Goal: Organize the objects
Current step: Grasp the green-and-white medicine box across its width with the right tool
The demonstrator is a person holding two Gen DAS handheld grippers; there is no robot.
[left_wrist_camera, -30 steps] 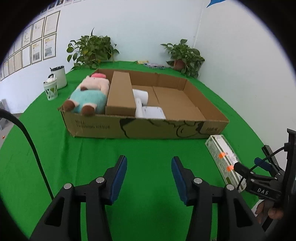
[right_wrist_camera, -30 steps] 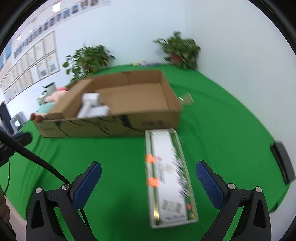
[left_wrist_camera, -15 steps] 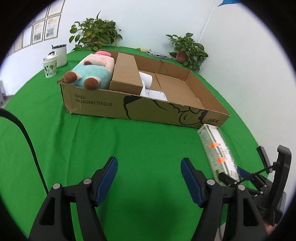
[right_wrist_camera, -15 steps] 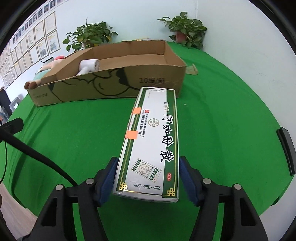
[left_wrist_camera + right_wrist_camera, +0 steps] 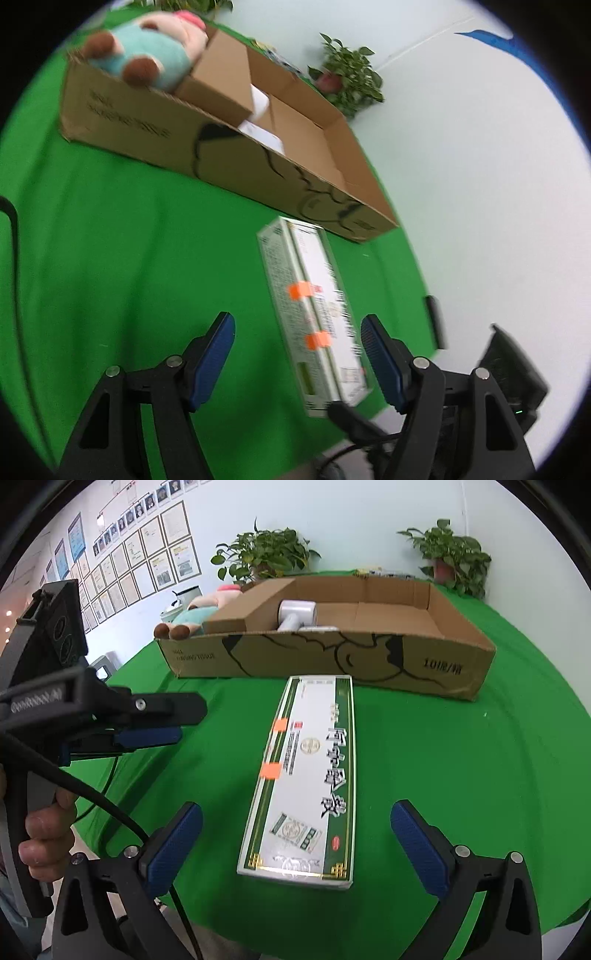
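Both jaws wide open; centre right gripper [image 5: 295, 834] over medicine box [image 5: 306, 775], clamp long sides squarely, then lift into cardboard tray [image 5: 332, 653].

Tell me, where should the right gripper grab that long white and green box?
Probably across the narrow width of the box, at its near end, coming straight in from the front edge of the table. It lies flat, its long axis pointing toward the carton, and the open right gripper already straddles that end. The long sides are bare, so the pads can close on them.
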